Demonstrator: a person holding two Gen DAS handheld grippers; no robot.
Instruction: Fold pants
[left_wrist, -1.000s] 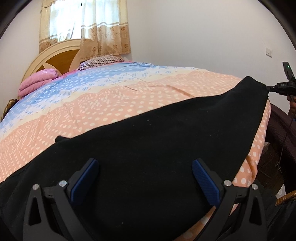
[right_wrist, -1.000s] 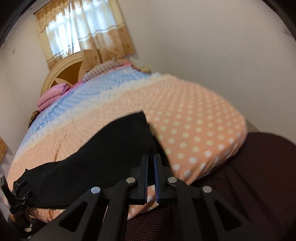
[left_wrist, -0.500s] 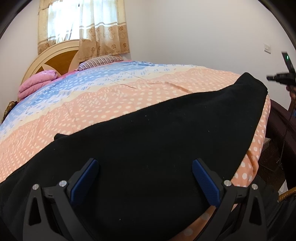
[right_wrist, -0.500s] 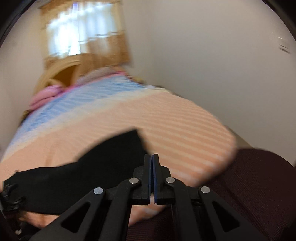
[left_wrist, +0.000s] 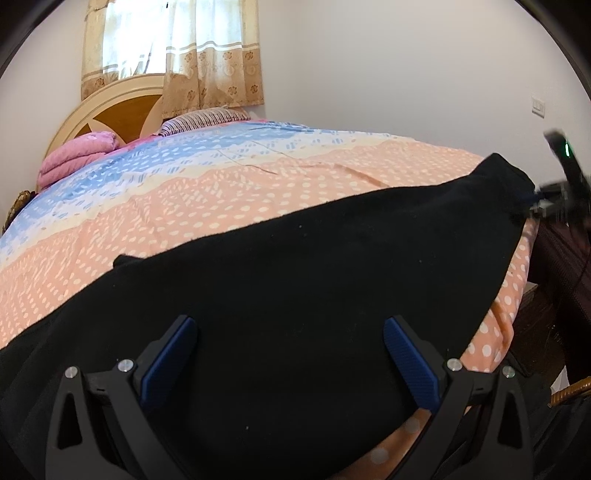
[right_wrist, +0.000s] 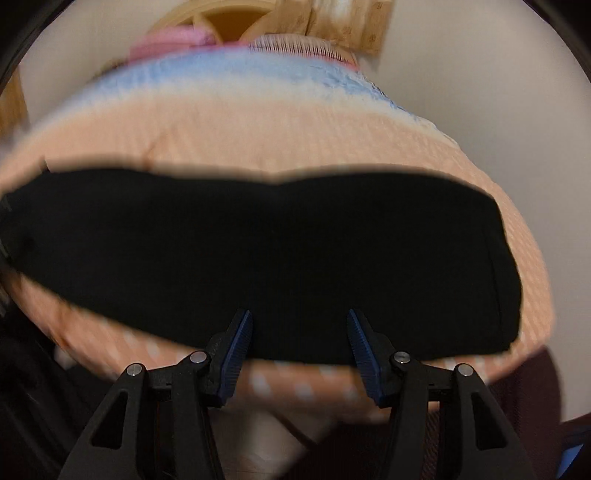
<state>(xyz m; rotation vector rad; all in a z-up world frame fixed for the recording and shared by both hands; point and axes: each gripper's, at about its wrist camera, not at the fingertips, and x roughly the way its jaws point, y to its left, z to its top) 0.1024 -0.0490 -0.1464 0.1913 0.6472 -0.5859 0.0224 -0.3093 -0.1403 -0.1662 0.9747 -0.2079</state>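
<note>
Right tool (right_wrist: 300, 341) has just been opening, jaws now apart over the near edge of the black pants (right_wrist: 258, 251) with nothing pinched, while the left tool (left_wrist: 290, 356) hangs wide open above the same cloth, gripping nothing. The pants lie stretched flat along the near side of the bed (left_wrist: 207, 206), close to its edge. The risk from here: a shallow bite catches only the top layer, or the cloth drags off the mattress edge.

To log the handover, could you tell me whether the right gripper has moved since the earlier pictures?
Yes. The right gripper has swung from the black pants' end to their long near edge, with the headboard now straight ahead; its jaws have just been opening, nothing between them.
</note>
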